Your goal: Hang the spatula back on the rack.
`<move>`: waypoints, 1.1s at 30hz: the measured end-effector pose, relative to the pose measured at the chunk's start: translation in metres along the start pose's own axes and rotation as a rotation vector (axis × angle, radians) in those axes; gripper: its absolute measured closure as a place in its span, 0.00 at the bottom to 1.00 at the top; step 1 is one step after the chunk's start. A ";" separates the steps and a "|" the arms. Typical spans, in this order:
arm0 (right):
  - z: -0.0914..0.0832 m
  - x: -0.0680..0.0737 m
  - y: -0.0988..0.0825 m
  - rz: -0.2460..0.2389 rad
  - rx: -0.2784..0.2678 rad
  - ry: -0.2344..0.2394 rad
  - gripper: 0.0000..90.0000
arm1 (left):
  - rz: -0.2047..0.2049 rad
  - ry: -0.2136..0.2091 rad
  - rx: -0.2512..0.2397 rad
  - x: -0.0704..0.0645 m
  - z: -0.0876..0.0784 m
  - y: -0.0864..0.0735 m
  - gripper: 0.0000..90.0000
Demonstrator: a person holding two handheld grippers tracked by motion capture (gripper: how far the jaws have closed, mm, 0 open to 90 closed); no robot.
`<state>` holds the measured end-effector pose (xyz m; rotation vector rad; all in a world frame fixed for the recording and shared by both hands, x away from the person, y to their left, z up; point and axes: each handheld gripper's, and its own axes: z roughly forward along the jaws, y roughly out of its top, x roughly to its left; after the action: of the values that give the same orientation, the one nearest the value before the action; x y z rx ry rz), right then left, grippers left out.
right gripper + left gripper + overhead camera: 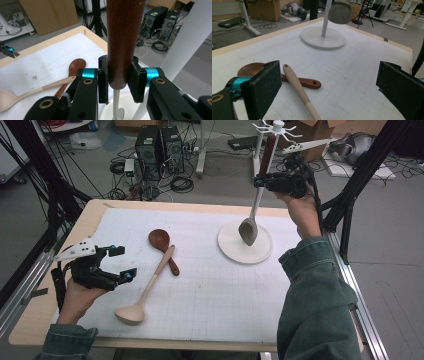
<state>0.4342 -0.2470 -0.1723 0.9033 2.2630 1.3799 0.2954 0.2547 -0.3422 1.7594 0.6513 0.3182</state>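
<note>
Right gripper view: the right gripper point(121, 83) is clamped on the brown handle point(125, 37) of a ladle, raised by the rack point(245, 242) near the table's far right edge, apparently to hang it. The left gripper point(120, 264) rests agape near the left edge.

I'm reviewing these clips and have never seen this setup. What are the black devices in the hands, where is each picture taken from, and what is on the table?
A person holds hand-operated tongs in each hand. One picture looks down from above the table; the other two come from cameras riding on each pair of tongs. The left tongs hover open above the mat. The right tongs are shut on a grey spoon with a brown handle, held up beside a white rack with a round base and hooks on top. On the mat lie a brown wooden spoon and a pale ladle, whose handle crosses over the brown one.
</note>
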 end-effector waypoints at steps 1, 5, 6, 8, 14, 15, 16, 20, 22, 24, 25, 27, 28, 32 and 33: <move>0.000 0.000 -0.001 0.000 -0.006 0.000 0.81 | 0.001 0.000 0.000 0.000 0.000 0.000 0.07; -0.002 0.000 -0.006 0.011 -0.039 -0.006 0.81 | 0.000 0.001 0.001 0.000 0.000 0.000 0.07; -0.003 0.001 -0.007 0.014 -0.045 -0.011 0.81 | 0.000 0.001 0.000 0.000 0.000 0.000 0.07; -0.003 0.001 -0.009 0.014 -0.058 -0.017 0.81 | 0.000 0.002 0.001 0.000 0.000 0.000 0.07; -0.005 0.002 -0.011 0.019 -0.079 -0.027 0.81 | -0.002 0.000 0.002 0.000 0.000 0.000 0.07; -0.005 0.003 -0.012 0.020 -0.079 -0.029 0.81 | -0.001 0.000 0.003 0.000 0.000 0.000 0.07; -0.005 0.003 -0.012 0.017 -0.080 -0.033 0.81 | -0.002 0.000 0.003 0.000 0.000 0.000 0.07; -0.004 0.007 -0.009 0.005 -0.067 -0.026 0.81 | -0.001 0.002 0.002 0.001 0.000 0.000 0.07; -0.002 0.010 -0.006 0.003 -0.058 -0.023 0.81 | -0.002 0.002 0.002 0.001 -0.001 0.000 0.07; 0.000 0.013 -0.002 -0.006 -0.061 -0.023 0.81 | -0.002 0.002 0.000 0.001 -0.001 0.000 0.07; 0.002 0.015 0.001 -0.001 -0.058 -0.026 0.81 | -0.002 0.001 0.000 0.001 -0.001 0.000 0.07; 0.005 0.017 0.006 -0.002 -0.058 -0.024 0.81 | -0.003 0.006 -0.001 0.001 -0.001 0.000 0.07; 0.007 0.019 0.009 -0.001 -0.055 -0.023 0.81 | -0.003 0.004 -0.002 0.001 -0.001 0.000 0.07; 0.012 0.021 0.018 0.008 -0.057 -0.021 0.82 | -0.004 0.004 -0.005 0.002 -0.003 0.000 0.07; 0.013 0.021 0.020 0.013 -0.055 -0.024 0.82 | -0.004 0.004 -0.005 0.002 -0.003 0.000 0.07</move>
<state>0.4328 -0.2175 -0.1597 0.9139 2.1940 1.4218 0.2954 0.2580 -0.3417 1.7534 0.6559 0.3203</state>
